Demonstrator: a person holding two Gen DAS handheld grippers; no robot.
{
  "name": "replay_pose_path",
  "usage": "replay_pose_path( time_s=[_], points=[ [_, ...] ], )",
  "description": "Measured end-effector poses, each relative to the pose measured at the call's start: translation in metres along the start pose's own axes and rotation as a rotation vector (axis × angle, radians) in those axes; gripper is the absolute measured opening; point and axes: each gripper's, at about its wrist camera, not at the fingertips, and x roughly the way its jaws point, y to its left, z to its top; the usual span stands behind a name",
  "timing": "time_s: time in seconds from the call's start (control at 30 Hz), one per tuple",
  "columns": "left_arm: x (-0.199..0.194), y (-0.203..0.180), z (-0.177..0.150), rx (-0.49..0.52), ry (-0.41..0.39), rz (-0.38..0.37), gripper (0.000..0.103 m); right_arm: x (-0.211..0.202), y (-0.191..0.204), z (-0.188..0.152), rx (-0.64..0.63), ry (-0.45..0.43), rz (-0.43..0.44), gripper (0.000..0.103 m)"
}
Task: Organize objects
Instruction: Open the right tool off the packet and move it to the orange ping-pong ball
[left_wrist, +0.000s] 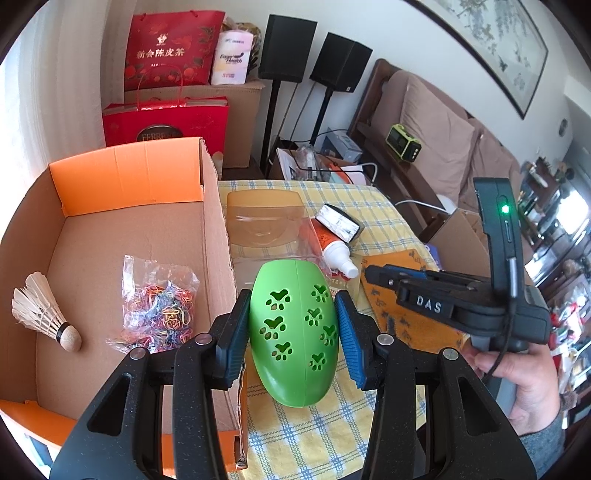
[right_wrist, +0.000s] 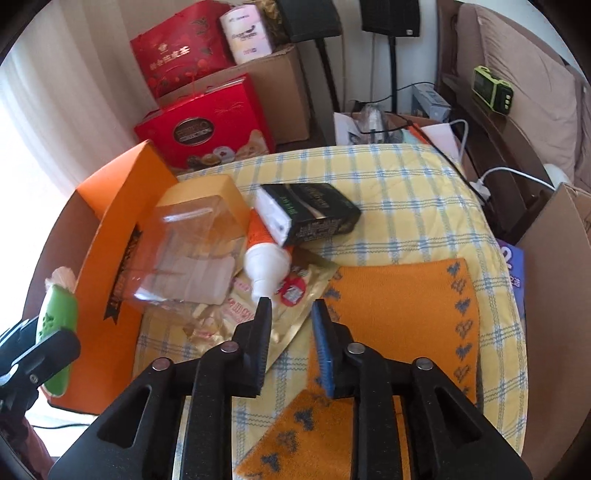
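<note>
The left gripper (left_wrist: 293, 325) squeezes a green egg-shaped shell (left_wrist: 294, 332) with paw-print holes, one pad on each side of it. The shell hangs over the yellow checked cloth (left_wrist: 317, 439), right beside the near wall of the big cardboard box (left_wrist: 218, 236).

That box sits at the left edge of the cloth and is open on top. Inside it, a white shuttlecock (left_wrist: 44, 310) lies near the left wall. A clear bag of little colored rubber bands (left_wrist: 159, 302) lies in the middle of the floor. The two do not touch.

The right gripper (right_wrist: 290, 332) has its two pads a little apart, and nothing is between them. It hovers over the near side of the cloth, above the edge of a gold foil packet (right_wrist: 280, 317) and an orange knitted sock (right_wrist: 402, 321) with small dark shapes. A hand (left_wrist: 524, 384) holds this gripper.

Just past the pads a white and orange tube (right_wrist: 266, 258) lies with its cap toward the gripper, on top of the foil packet. A dark box with a white end (right_wrist: 310, 214) leans over the tube's far end. To the left is a clear plastic container (right_wrist: 192, 251) with a yellow lid. It lies tipped against the orange side of the cardboard box, and whether anything is in it cannot be told.
</note>
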Motion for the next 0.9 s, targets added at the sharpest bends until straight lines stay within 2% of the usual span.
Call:
replay_pose_path(
  time_s=[0.2, 0.3, 0.37, 0.4, 0.57, 0.9],
  points=[
    [-0.004, 0.003, 0.001, -0.007, -0.006, -0.002, 0.042, -0.006, 0.029, -0.019, -0.072, 0.012, 0.052, 0.031],
    [-0.008, 0.002, 0.000, -0.005, -0.012, 0.009, 0.042, -0.008, 0.047, -0.027, -0.120, 0.014, 0.061, 0.043],
    [-0.011, 0.004, 0.001, -0.007, -0.018, 0.005, 0.042, -0.010, 0.057, -0.032, -0.144, 0.011, 0.072, 0.055],
    [-0.014, 0.004, 0.001, -0.009, -0.023, 0.004, 0.042, -0.011, 0.061, -0.034, -0.153, 0.007, 0.078, 0.056],
    [-0.023, 0.011, 0.003, -0.017, -0.044, 0.026, 0.042, -0.010, 0.078, -0.043, -0.194, 0.015, 0.098, 0.060],
    [-0.030, 0.033, 0.001, -0.050, -0.050, 0.056, 0.042, 0.014, 0.100, -0.060, -0.248, 0.063, 0.117, 0.060]
  ],
)
